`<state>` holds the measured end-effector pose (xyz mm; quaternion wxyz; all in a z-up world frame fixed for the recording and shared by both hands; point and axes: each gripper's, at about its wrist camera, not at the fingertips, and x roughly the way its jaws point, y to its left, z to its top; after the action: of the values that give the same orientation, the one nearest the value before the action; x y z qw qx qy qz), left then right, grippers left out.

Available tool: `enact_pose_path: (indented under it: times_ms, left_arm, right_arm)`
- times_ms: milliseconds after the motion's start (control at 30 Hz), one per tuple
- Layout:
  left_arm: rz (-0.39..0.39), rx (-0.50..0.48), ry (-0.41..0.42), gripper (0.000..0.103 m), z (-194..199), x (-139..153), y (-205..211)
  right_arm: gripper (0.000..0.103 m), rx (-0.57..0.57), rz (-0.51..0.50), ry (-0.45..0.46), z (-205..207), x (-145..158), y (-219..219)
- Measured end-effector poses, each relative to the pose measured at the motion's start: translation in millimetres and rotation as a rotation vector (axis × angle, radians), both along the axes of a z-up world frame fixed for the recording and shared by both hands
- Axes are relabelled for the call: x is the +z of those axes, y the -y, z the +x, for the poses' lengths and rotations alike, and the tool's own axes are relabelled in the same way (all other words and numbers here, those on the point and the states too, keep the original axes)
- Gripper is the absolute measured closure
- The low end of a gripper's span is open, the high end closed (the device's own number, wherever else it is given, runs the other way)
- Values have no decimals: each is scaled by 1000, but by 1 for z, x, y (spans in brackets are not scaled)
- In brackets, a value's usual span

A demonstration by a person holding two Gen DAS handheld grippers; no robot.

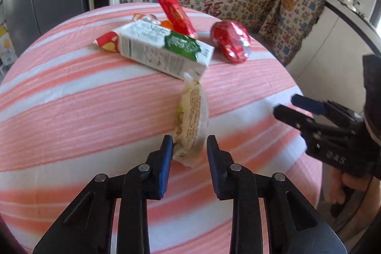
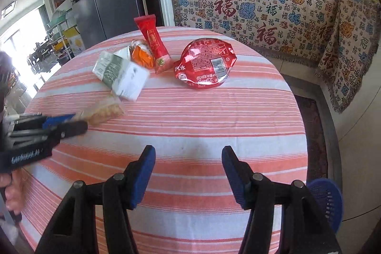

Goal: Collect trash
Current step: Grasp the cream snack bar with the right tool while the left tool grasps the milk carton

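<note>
Left tool [image 1: 189, 146]: jaws narrow, set either side of the near end of a pale clear-wrapped snack packet [image 1: 191, 120]. Left pad touches the wrapper edge; a slim gap shows at the right pad, so a firm pinch is not confirmed. No lift visible; the packet lies on the table [image 1: 71, 111].
Right tool [image 2: 188, 173]: jaws about half wide, nothing between them, poised over bare striped cloth at the near side of the table.
Landmark: white and green carton [image 1: 164, 51], lying on its side toward the far part of the table.
Pale packet vs carton: far end touches, or nearly touches, the carton's near corner; the packet runs from there toward the left tool.
Red round foil pack [image 2: 206, 63]: right of the carton, apart from it, well ahead of the right tool.
Long red wrapper [image 2: 153, 44]: behind the carton, leaning up and away.
Orange wrapper [image 2: 141, 56]: just behind the carton, touching it or tucked against it.
Small red and yellow wrapper [image 1: 107, 42]: at the carton's far-left end, partly under it.
Blue perforated basket [image 2: 328, 201]: off the near right table edge, far from the carton; contents hidden.
Progress (judgement): early. All visible trash is on the table; none seen in the basket.
Remaining (judgement): secure the pale packet, carry it off, then five more pieces.
</note>
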<state>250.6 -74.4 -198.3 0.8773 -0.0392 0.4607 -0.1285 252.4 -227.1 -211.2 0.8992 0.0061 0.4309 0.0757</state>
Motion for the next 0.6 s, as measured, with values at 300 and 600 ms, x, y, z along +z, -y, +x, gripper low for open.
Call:
enact_pose_path:
  times_ms: [300, 600]
  left_arm:
    - [-17, 34, 19, 31, -8, 15, -29]
    - [38, 234, 73, 23, 0, 21, -84]
  right_arm:
    - [44, -6, 30, 6, -3, 3, 7]
    - [36, 105, 339, -27, 6, 5, -44]
